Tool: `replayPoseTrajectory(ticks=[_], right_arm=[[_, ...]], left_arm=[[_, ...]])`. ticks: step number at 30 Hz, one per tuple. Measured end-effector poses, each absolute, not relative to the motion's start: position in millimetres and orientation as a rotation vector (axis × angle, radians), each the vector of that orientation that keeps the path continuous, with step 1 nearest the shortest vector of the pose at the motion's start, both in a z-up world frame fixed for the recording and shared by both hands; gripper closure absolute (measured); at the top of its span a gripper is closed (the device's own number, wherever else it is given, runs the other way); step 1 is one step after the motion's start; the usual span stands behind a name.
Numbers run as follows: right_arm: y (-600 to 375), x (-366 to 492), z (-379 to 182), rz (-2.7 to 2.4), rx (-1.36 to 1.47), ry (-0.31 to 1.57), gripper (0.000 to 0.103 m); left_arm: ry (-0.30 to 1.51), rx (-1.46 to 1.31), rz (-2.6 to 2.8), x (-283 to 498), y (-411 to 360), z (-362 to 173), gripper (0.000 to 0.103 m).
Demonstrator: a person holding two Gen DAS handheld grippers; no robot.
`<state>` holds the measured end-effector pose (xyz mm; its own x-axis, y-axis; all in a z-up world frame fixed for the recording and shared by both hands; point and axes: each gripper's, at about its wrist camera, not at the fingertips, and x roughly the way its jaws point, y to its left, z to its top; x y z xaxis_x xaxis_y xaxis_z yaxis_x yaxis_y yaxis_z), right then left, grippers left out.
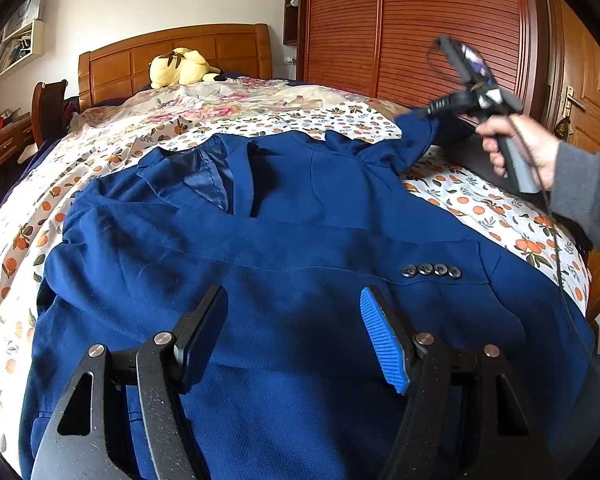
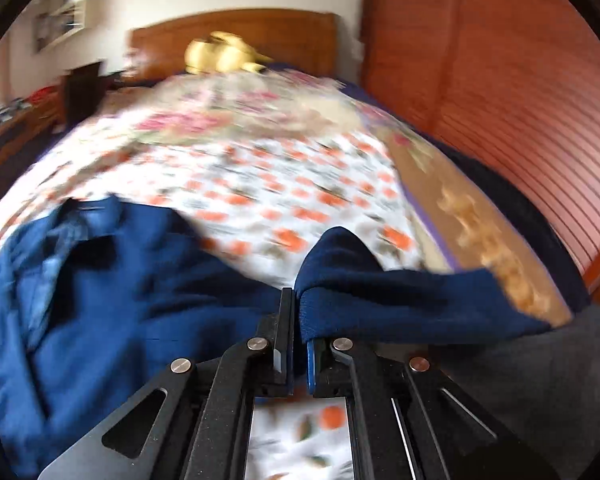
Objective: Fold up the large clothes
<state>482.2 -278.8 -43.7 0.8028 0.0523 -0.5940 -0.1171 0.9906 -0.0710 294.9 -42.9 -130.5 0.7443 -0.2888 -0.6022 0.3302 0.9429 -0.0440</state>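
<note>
A blue suit jacket [image 1: 284, 248] lies front-up on the bed, with one sleeve folded across its middle and several cuff buttons [image 1: 430, 270] showing. My left gripper [image 1: 294, 320] is open and empty, just above the jacket's lower part. My right gripper [image 2: 297, 308] is shut on the jacket's other sleeve [image 2: 400, 300] and holds it lifted off the bed. In the left wrist view the right gripper [image 1: 424, 114] is at the far right, held by a hand, with the sleeve end [image 1: 414, 136] raised. The right wrist view is blurred.
The bed has an orange-print sheet [image 1: 480, 204] and a floral cover [image 1: 220, 104] farther back. A yellow plush toy [image 1: 180, 68] lies by the wooden headboard [image 1: 172, 52]. A wooden wardrobe [image 1: 412, 20] stands to the right, a chair [image 1: 48, 112] and desk to the left.
</note>
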Motion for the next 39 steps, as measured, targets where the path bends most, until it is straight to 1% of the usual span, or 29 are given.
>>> replayPoseTrajectory(ticks=[7,14,18,19,20,22,23,29,31,39], right_arm=[[-217.7,417.7,-44.2,0.326,-0.206,0.638,0.099],[-204.2,392.8,-80.3,0.339,-0.282,0.756,0.098],[-213.8,391.0,-84.7,0.3,-0.258,0.787,0.088],[-217.9,388.1,-84.6,0.294,-0.249,0.789,0.082],[-217.3,388.5,-81.4,0.286,-0.247,0.786,0.072],[-218.9,382.5,-71.0,0.287,-0.244,0.764,0.063],[-218.1,375.7,-63.5,0.284,-0.246,0.75,0.061],[-239.9,370.7,-43.5,0.209,-0.215,0.677,0.051],[-242.1,366.5,-42.0,0.184,-0.226,0.673,0.049],[-260.6,416.3,-70.1,0.074,-0.218,0.745,0.045]], left_arm=[[0.65,0.065,-0.334,295.4,-42.4,-130.5,0.033],[0.652,0.051,-0.334,296.1,-39.7,-130.0,0.033],[0.652,0.049,-0.335,296.3,-39.8,-129.7,0.033],[0.652,0.049,-0.335,296.4,-39.8,-129.7,0.033],[0.653,0.049,-0.335,296.4,-39.8,-129.7,0.033],[0.653,0.049,-0.335,296.4,-39.8,-129.7,0.033],[0.653,0.049,-0.335,296.1,-39.9,-129.7,0.033],[0.652,0.056,-0.332,295.8,-40.7,-130.1,0.033],[0.653,0.057,-0.331,296.2,-41.1,-129.8,0.033],[0.653,0.057,-0.332,296.6,-41.5,-129.8,0.033]])
